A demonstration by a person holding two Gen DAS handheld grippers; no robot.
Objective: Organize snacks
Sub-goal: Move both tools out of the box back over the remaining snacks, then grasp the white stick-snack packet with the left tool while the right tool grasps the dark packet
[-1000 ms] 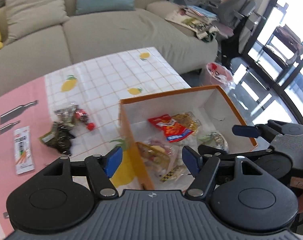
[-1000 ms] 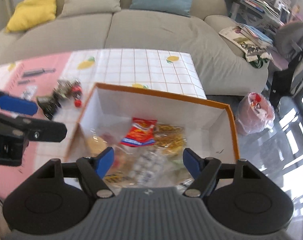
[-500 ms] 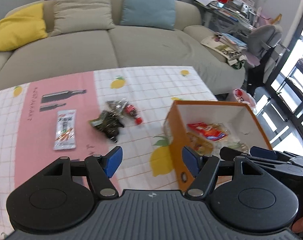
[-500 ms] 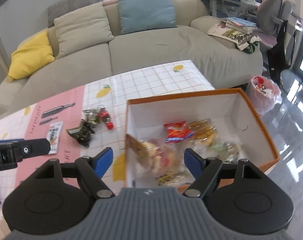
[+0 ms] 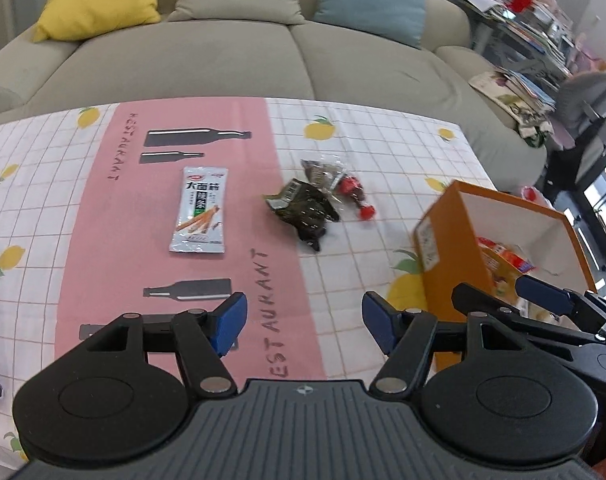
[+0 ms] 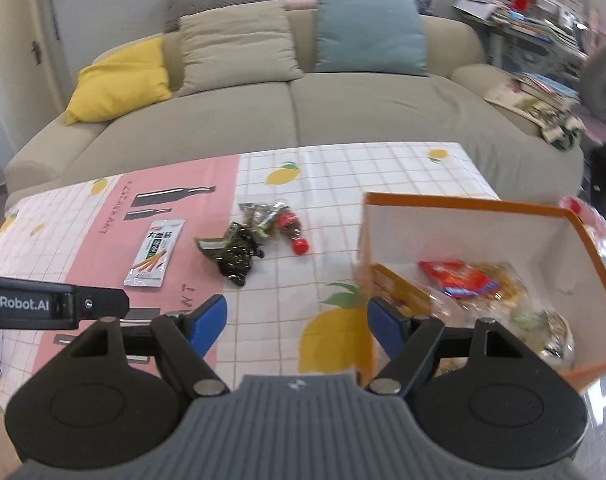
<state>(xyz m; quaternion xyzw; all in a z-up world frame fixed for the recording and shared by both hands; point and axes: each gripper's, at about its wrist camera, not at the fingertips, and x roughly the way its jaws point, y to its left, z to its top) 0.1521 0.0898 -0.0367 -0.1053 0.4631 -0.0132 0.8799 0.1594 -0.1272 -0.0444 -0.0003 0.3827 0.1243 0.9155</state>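
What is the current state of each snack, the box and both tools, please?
left tool: open, empty
right tool: open, empty
orange box: open-topped, holding several snacks
white stick-snack packet: flat on the tablecloth, outside the box
dark green packet: crumpled, outside the box
red-capped snack: lying outside the box

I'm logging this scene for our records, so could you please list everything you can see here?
Stick snack packet: one, white, on the pink strip.
Dark snack packets: clustered, green-black, mid-table.
Cola-bottle candy: one, red, beside the cluster.
Box: one, orange, at the table's right, snacks inside.
Tablecloth: one, white grid with lemons.
Sofa: one, beige, behind.
Cushions: yellow, beige, blue.
Left gripper: open, empty.
Right gripper: open, empty.
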